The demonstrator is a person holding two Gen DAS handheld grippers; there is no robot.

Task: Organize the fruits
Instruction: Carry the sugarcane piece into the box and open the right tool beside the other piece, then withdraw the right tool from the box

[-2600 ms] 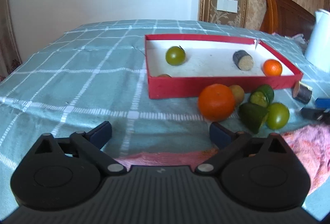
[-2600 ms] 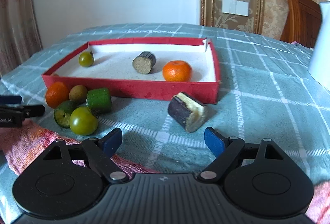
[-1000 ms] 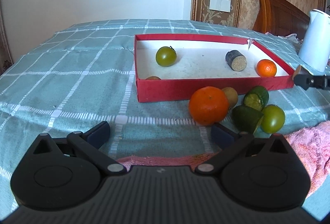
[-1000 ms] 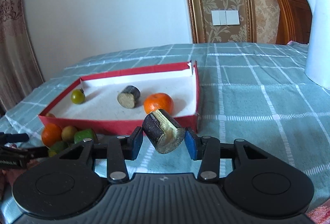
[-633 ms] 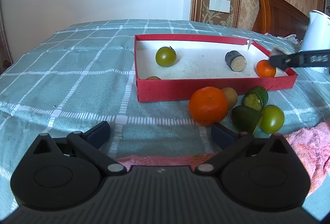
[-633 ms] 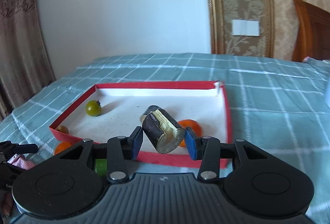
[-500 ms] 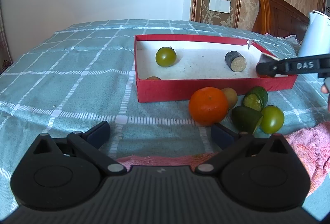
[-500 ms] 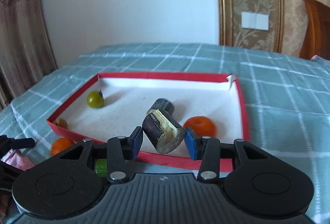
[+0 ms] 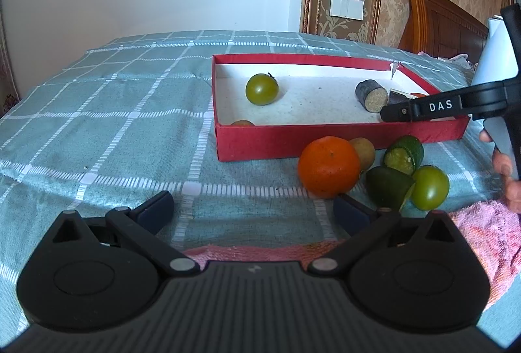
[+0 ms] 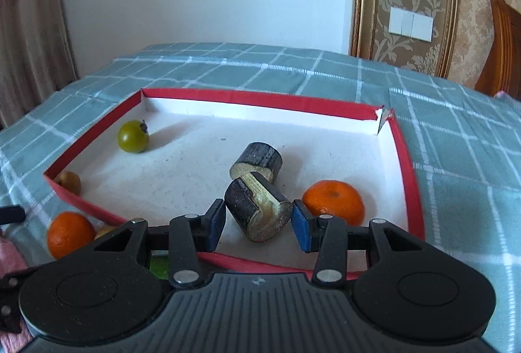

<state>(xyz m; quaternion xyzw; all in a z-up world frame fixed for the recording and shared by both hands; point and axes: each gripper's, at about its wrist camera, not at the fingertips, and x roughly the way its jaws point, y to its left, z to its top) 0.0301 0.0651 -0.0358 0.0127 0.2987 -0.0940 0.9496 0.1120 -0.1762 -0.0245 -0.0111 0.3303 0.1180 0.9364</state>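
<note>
My right gripper (image 10: 259, 223) is shut on a dark-skinned sugarcane piece (image 10: 257, 210) and holds it over the red box (image 10: 228, 97), beside another cane piece (image 10: 260, 159) and an orange (image 10: 332, 201). A green tomato (image 10: 133, 136) and a kiwi (image 10: 70, 181) lie in the box too. In the left wrist view the right gripper (image 9: 400, 107) reaches over the box's (image 9: 325, 138) right side. My left gripper (image 9: 252, 206) is open and empty, low over the cloth. Ahead of it lie a large orange (image 9: 329, 166), a kiwi (image 9: 364, 151), two cucumber pieces (image 9: 403, 153) and a green tomato (image 9: 429, 187).
A teal checked cloth (image 9: 114, 112) covers the table. A pink towel (image 9: 488, 232) lies at the near right. A white kettle (image 9: 495, 60) stands at the far right. A wooden chair (image 9: 439, 18) and a wall stand behind.
My right gripper shut on the cane piece, lifted it and carried it left over the box. It now hangs lower and further in. My left gripper stayed nearly still.
</note>
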